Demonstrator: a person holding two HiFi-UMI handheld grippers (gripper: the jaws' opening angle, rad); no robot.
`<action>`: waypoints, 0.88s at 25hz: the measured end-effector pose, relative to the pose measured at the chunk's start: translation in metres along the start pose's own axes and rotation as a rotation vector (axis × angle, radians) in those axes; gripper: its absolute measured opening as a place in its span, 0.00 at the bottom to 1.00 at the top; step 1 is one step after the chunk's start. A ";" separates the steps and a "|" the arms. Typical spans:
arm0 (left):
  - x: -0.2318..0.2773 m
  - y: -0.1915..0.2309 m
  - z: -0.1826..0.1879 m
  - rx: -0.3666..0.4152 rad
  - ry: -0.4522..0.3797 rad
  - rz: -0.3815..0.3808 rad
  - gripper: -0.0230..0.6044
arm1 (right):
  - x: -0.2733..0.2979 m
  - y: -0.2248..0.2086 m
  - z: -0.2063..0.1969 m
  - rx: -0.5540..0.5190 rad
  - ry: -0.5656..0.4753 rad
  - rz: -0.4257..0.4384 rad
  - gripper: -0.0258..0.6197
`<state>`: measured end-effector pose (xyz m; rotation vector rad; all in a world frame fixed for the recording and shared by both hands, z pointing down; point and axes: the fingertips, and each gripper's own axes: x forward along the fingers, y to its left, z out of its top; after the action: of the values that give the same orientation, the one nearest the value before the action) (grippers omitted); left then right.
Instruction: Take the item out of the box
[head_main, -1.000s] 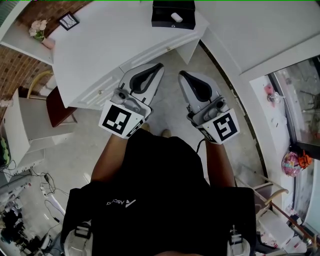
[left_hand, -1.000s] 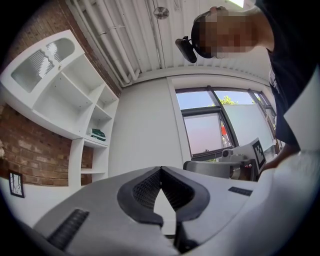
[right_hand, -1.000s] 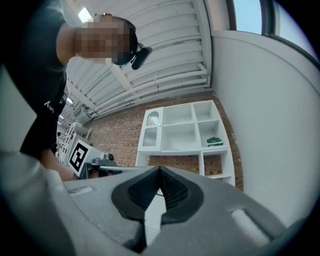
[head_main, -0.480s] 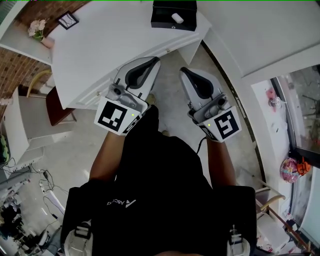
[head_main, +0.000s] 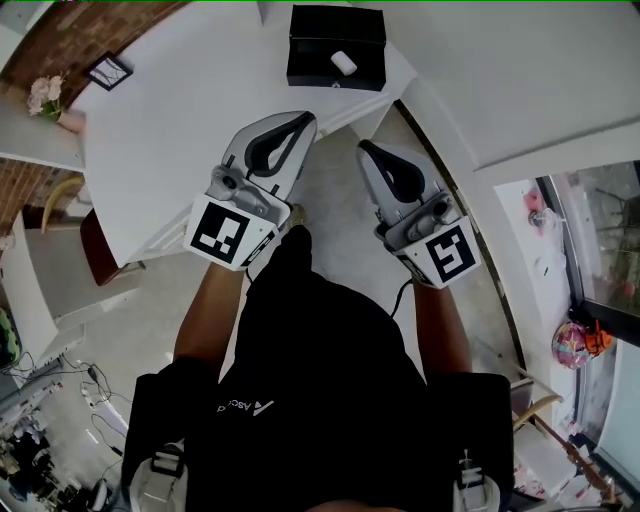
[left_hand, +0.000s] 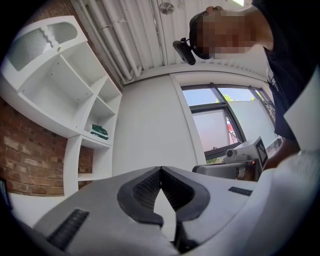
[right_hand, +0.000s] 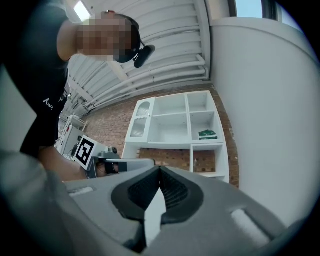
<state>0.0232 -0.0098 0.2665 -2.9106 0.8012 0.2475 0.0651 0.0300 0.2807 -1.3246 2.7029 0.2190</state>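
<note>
An open black box (head_main: 335, 48) stands near the far edge of the white table (head_main: 180, 110), and a small white item (head_main: 343, 62) lies inside it. My left gripper (head_main: 305, 118) is over the table's near edge, short of the box, shut and empty. To its right, my right gripper (head_main: 365, 147) hangs over the floor beside the table corner, also shut and empty. In the left gripper view, the left gripper (left_hand: 160, 169) has its tips touching and points up at a wall. The right gripper (right_hand: 160, 168) also points up in its own view, pads together.
A small picture frame (head_main: 107, 71) and a flower pot (head_main: 48, 95) sit at the table's far left. A chair (head_main: 95, 240) stands left of the table. A window runs along the right. White wall shelves (right_hand: 175, 120) hold a green object (right_hand: 206, 134).
The left gripper has moved forward over the table's edge. The box now shows more fully at the top of the head view. The right gripper has barely moved.
</note>
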 end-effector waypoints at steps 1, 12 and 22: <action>0.007 0.010 -0.002 -0.003 0.000 -0.002 0.03 | 0.009 -0.010 -0.003 0.005 0.009 -0.005 0.04; 0.082 0.128 -0.029 -0.018 0.005 -0.056 0.03 | 0.115 -0.110 -0.044 -0.036 0.082 -0.081 0.04; 0.118 0.199 -0.071 -0.063 0.058 -0.089 0.03 | 0.169 -0.182 -0.106 -0.025 0.249 -0.153 0.04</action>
<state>0.0297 -0.2493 0.3009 -3.0165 0.6820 0.1843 0.1013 -0.2299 0.3415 -1.6590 2.7827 0.0766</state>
